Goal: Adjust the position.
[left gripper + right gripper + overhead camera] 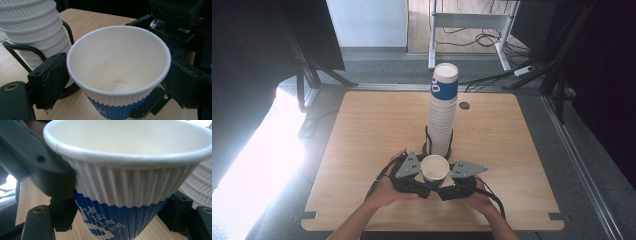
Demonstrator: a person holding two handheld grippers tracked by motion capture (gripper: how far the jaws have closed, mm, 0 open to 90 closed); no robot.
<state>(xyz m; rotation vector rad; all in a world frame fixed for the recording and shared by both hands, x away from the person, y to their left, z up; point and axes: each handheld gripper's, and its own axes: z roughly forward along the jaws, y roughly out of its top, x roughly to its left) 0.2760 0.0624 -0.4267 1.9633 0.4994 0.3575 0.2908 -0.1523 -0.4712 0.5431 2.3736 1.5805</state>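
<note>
The right gripper (447, 184) is clamped on a single paper cup (435, 170), its jaws pressing the ribbed sides. The left gripper (419, 181) stands spread, its jaws flanking the cup loosely. The cup sits near the desk's (362, 150) front edge, just before a tall cup stack (442, 117).

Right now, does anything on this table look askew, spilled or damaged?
Nothing stands out. The loose paper cup sits upright and empty between the two claws, its rim round and undented. The tall stack of cups behind it stands straight in its black wire holder. The wooden table shows no spill.
</note>
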